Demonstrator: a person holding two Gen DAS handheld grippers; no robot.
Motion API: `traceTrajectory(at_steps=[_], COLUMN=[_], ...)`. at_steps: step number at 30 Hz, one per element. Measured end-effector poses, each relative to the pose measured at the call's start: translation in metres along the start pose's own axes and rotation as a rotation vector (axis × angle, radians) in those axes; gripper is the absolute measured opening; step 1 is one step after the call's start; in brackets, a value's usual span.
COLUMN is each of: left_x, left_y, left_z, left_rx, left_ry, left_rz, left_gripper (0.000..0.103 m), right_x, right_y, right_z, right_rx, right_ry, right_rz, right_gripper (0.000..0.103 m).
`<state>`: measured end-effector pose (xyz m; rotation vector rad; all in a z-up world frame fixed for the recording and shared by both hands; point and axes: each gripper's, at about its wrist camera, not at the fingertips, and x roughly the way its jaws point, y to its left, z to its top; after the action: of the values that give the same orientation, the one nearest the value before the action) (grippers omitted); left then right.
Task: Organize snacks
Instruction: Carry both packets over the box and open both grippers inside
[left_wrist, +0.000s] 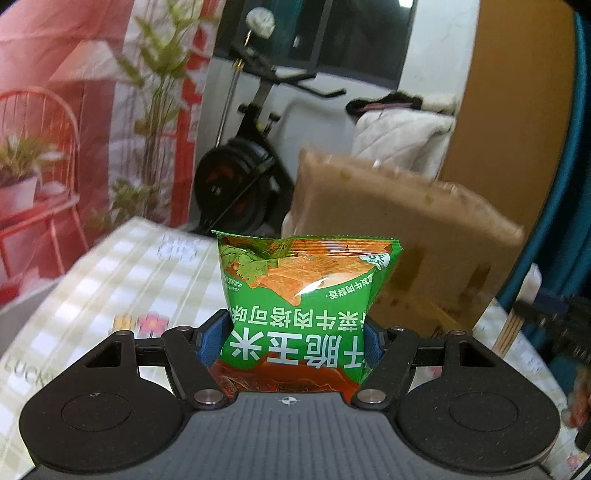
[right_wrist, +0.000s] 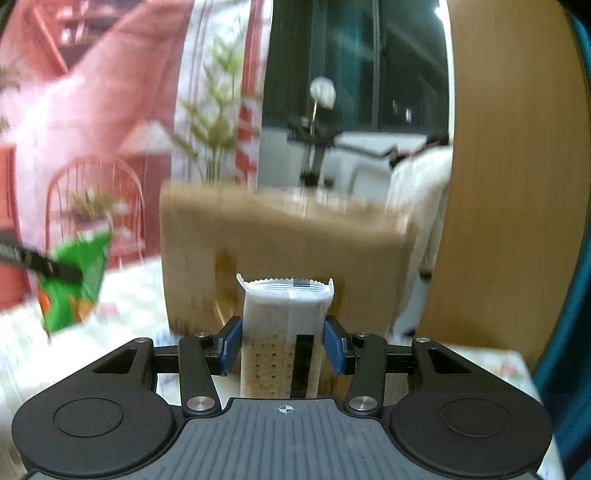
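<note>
A green snack bag (left_wrist: 299, 291) stands upright between the blue pads of my left gripper (left_wrist: 291, 339), which is shut on its lower half. In the right wrist view the same bag (right_wrist: 77, 280) hangs at the left, above the table. My right gripper (right_wrist: 282, 349) is shut on a white cracker packet (right_wrist: 284, 321), held upright with its crimped end on top. A brown cardboard box (left_wrist: 406, 236) stands on the checked tablecloth (left_wrist: 122, 280), ahead and to the right of the green bag. The box (right_wrist: 280, 236) is blurred, directly behind the cracker packet.
A tall wooden panel (left_wrist: 509, 110) and a teal edge close off the right side. Beyond the table are an exercise bike (left_wrist: 240, 177), a white blanket (left_wrist: 399, 136) and a pink printed backdrop (left_wrist: 55, 129). Bare tablecloth (right_wrist: 129, 295) lies left of the box.
</note>
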<state>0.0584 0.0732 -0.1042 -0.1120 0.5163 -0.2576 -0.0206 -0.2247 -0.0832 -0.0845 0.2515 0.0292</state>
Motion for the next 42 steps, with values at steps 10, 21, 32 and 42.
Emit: traceTrajectory(at_steps=[10, 21, 32, 42], left_x=[0.007, 0.118, 0.156, 0.096], left_y=[-0.047, -0.112, -0.080, -0.066], left_z=[0.097, 0.145, 0.135, 0.140], left_rx=[0.118, 0.245, 0.205, 0.224], left_ry=[-0.213, -0.136, -0.030, -0.087], left_rz=[-0.101, -0.107, -0.080, -0.164], left_gripper=[0.073, 0.074, 0.082, 0.080], right_x=[0.033, 0.152, 0.156, 0.117], right_y=[-0.031, -0.062, -0.056, -0.028], right_z=[0.126, 0.116, 0.100, 0.105], right_rx=[0.001, 0.244, 0.216, 0.180], right_ry=[-0.166, 0.152, 0.175, 0.103], right_rz=[-0.034, -0.169, -0.200, -0.137], right_gripper=[0.043, 0.043, 0.062, 0.062])
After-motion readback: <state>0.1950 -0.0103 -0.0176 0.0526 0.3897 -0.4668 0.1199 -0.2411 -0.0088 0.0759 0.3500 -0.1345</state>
